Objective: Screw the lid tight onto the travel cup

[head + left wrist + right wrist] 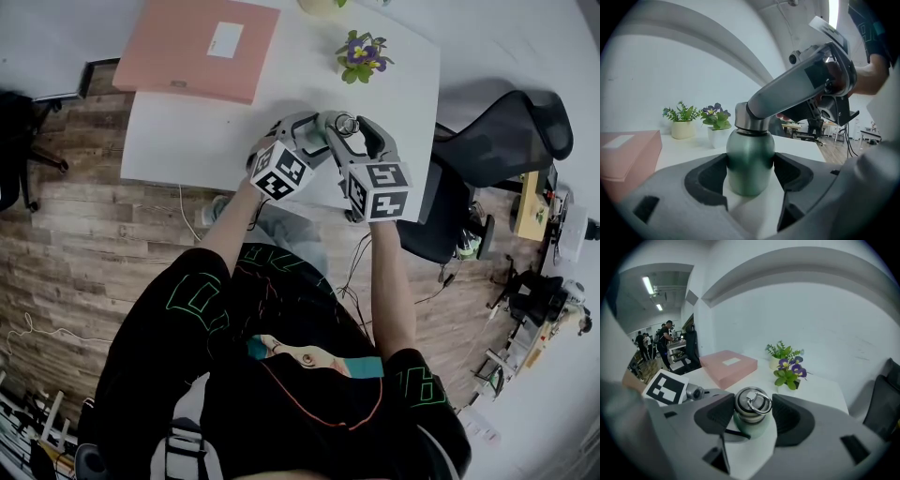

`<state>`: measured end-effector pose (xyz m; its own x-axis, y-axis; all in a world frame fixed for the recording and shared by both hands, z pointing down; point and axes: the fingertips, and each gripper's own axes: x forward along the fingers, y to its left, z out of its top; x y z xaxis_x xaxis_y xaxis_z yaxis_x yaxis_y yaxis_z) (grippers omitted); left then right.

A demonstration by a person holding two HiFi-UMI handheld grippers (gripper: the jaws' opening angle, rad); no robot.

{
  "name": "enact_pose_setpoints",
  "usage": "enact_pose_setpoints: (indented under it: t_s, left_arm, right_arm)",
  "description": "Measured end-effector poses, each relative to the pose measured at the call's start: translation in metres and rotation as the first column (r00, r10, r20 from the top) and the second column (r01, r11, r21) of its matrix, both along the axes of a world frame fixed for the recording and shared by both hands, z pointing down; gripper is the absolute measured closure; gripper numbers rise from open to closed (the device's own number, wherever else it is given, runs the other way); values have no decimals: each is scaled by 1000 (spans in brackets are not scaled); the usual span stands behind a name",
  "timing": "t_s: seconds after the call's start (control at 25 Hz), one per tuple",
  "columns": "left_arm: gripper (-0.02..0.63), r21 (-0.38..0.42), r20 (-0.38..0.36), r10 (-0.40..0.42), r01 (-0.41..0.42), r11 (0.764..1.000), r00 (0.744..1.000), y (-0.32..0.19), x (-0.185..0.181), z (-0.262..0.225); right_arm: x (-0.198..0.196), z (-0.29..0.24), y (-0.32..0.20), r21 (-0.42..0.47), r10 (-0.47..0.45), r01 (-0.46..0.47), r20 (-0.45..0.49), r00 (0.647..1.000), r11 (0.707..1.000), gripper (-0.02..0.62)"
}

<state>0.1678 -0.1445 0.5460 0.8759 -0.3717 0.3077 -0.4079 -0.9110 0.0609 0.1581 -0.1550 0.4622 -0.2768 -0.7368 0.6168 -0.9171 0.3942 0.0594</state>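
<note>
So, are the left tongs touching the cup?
Touching: in the left gripper view, the left tongs clamp the cup, both pads pressed to its sides.

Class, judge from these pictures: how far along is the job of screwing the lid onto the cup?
Done: the lid already sits on the neck of the cup. In hand: the left gripper clamps the cup's green body, and the right gripper is closed on the lid. Left: turning the lid tight, then letting go. How tight it is now cannot be judged from the pictures.
</note>
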Motion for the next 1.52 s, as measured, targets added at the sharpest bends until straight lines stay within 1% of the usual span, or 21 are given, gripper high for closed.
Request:
enact_pose_setpoints:
  t_s: [0.04, 0.12, 0.16, 0.24, 0.32, 0.36, 0.44, 0.52, 0.6, 0.68, 0.8, 0.88, 1.0, 1.2, 1.28, 1.4, 1.48, 1.52]
  left_arm:
    - [281, -1, 0, 1, -1, 1000, 1000, 0, 0, 0]
    - [281, -1, -1, 2, -2, 1000, 1000, 0, 0, 0]
    - [281, -1, -1, 2, -2, 1000, 1000, 0, 0, 0]
    - [281, -2, -2, 2, -2, 1000, 1000, 0, 0, 0]
    - [281, -3, -3, 2, -2, 1000, 1000, 0, 0, 0]
    - [281, -4, -3, 3, -3, 1000, 1000, 0, 0, 0]
    - [281, -6, -4, 3, -3, 1000, 1000, 0, 0, 0]
    - [281, -6, -5, 3, -3, 1000, 1000, 0, 0, 0]
    - [281, -7, -6, 4, -4, 1000, 1000, -1, 0, 0]
    - [281, -8, -7, 4, -4, 1000, 1000, -1, 0, 1]
    - [281, -10, -8, 5, -5, 1000, 1000, -1, -1, 1]
    - [281, -11, -7, 7, -7, 1000, 1000, -1, 0, 1]
    - [281, -11, -7, 8, -8, 1000, 1000, -1, 0, 1]
    - [281, -7, -3, 7, -7, 1000, 1000, -1, 0, 1]
    - [281, -5, -1, 6, -6, 1000, 1000, -1, 0, 2]
    - [281, -3, 1, 5, -5, 1000, 1000, -1, 0, 1]
    - [281, -1, 2, 4, -4, 1000, 1000, 0, 0, 1]
    - [281, 0, 3, 4, -4, 1000, 1000, 0, 0, 1]
  right_arm:
    - [0, -1, 0, 21, -13, 13, 1, 1000, 1000, 333]
    - [-2, -2, 1, 44, -45, 44, 16, 999, 998, 278]
    - [-3, -2, 2, 50, -67, 65, 25, 997, 997, 272]
    - [-5, -4, 3, 64, -118, 117, 22, 993, 991, 275]
    - [-5, -6, 4, 85, -178, 179, -18, 984, 980, 282]
    - [-6, -6, 5, 91, -212, 215, -43, 976, 972, 296]
    - [-7, -5, 6, 87, -280, 287, -82, 957, 954, 296]
    - [-8, -5, 5, 85, -322, 329, -91, 942, 940, 305]
    - [-5, -6, 2, 91, -343, 348, -68, 937, 933, 327]
    - [-5, -4, 1, 87, -370, 370, -22, 929, 925, 328]
    - [-8, -3, 2, 78, -413, 409, 44, 910, 909, 356]
    - [-8, -3, 2, 79, -421, 416, 69, 904, 906, 359]
    - [-7, -4, 1, 84, -399, 392, 104, 911, 916, 360]
    - [-6, -3, -1, 58, -308, 303, 137, 941, 951, 362]
    - [-4, -3, -2, 42, -250, 246, 151, 956, 968, 362]
    - [-2, -3, -3, 15, -136, 135, 190, 972, 991, 362]
    - [-1, -3, -3, 3, -64, 64, 193, 979, 998, 362]
    - [-1, -3, -3, -2, -35, 36, 179, 983, 999, 362]
